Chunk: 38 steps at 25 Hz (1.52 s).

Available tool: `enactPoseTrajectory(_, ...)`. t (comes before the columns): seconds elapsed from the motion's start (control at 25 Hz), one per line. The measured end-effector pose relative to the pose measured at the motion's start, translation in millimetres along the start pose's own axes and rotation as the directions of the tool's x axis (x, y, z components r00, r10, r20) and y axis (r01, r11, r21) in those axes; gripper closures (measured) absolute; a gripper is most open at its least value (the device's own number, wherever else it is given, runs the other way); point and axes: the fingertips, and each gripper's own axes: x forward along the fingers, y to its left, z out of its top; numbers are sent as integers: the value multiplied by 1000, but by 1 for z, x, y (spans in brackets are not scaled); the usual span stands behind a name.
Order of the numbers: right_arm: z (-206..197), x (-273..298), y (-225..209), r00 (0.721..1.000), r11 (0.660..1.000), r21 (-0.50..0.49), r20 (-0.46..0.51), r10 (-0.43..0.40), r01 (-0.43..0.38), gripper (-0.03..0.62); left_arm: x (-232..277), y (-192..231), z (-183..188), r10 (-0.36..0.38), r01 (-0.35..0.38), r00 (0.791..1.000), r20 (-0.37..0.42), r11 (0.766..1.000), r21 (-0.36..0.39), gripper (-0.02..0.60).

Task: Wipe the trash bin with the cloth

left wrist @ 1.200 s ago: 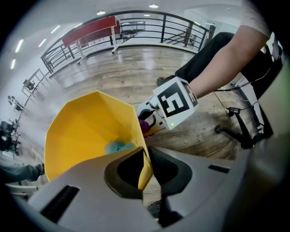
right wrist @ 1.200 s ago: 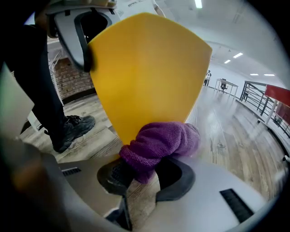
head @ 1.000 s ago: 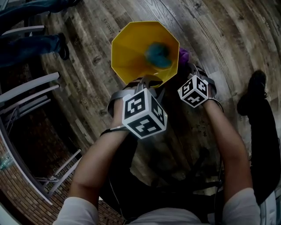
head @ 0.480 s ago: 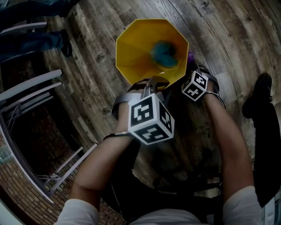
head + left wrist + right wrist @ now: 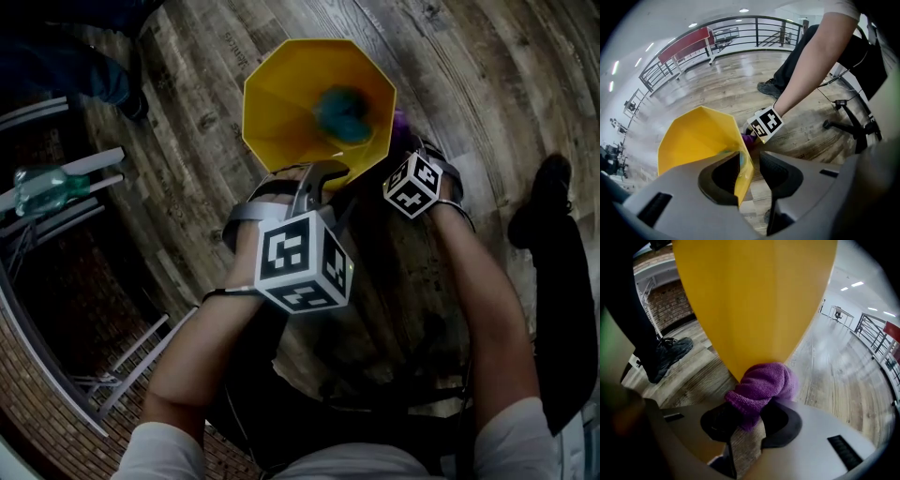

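Observation:
A yellow eight-sided trash bin point(image 5: 281, 94) stands on the wooden floor, with a teal lump point(image 5: 342, 112) at its bottom. My left gripper point(image 5: 322, 178) straddles the near rim. In the left gripper view point(image 5: 750, 161) its jaws have just been opening: the yellow wall point(image 5: 693, 140) stands between them with a gap on the right side. My right gripper point(image 5: 405, 150) is at the bin's right outside. It is shut on a purple cloth point(image 5: 761, 387), which presses against the outer wall point(image 5: 754, 301).
A dark shoe and trouser leg point(image 5: 544, 187) stand to the right of the bin. Metal rails point(image 5: 66, 169) and a green bottle point(image 5: 47, 187) lie at the left, beside brick flooring. A chair base point(image 5: 853, 126) is on the floor behind.
The left gripper's jaws have spread apart at the bin's rim. The right gripper with the cloth has sunk a little along the bin's outside. A green bottle has come into view at the left.

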Motion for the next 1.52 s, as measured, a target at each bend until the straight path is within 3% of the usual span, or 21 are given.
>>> enactPoseTrajectory(0.2,14,-39,5,997,999,47,77,-23,20,487,-10,-6,-28,-6,7,999,-46,1000,29,451)
enactPoseTrajectory(0.52,28,-118,7,986,993,96,143,-89,75,487,-18,14,-68,76,-57,986,-148,990,128,448)
enactPoseTrajectory(0.76,41,-158,16,974,984,148,190,-126,99,487,3,16,-86,83,-52,976,-200,987,153,448)
enactPoseTrajectory(1.0,48,-168,30,971,985,151,211,-116,85,487,4,14,-76,65,-47,983,-174,993,106,543)
enactPoseTrajectory(1.52,76,-189,34,948,987,123,288,-134,102,487,8,-8,-57,-51,49,990,-135,999,-18,571)
